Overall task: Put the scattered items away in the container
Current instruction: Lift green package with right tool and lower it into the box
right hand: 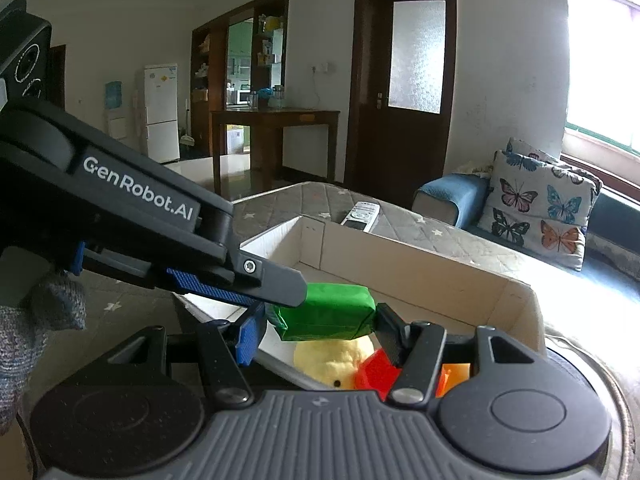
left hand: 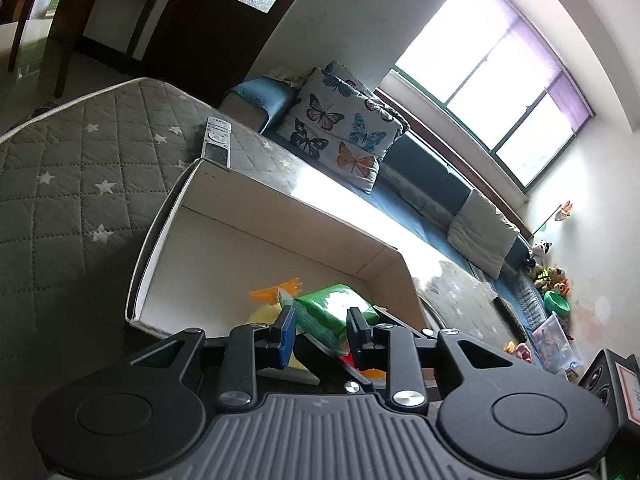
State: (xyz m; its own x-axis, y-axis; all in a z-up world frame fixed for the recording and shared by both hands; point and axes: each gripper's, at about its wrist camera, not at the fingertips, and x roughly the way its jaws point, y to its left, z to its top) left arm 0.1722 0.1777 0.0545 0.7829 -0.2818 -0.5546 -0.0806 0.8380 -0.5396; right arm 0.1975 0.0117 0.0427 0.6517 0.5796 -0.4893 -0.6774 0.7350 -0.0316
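Note:
A green packet (left hand: 332, 312) (right hand: 326, 312) hangs over the open white cardboard box (left hand: 256, 236) (right hand: 420, 280) on the star-quilted mattress. My left gripper (left hand: 322, 334) and my right gripper (right hand: 316, 330) both have their jaws closed on the packet, one from each side. The left gripper's body (right hand: 160, 216) crosses the right wrist view. In the box below lie a yellow plush duck (right hand: 332, 360), a red piece (right hand: 376, 372) and an orange item (left hand: 276, 290) (right hand: 454, 376).
A silver remote control (left hand: 216, 140) (right hand: 360, 216) lies on the mattress (left hand: 80, 184) beyond the box. A sofa with a butterfly cushion (left hand: 340, 128) (right hand: 536, 204) stands behind. Toys (left hand: 552, 280) are piled by the wall. A speaker (left hand: 608, 380) stands at the right.

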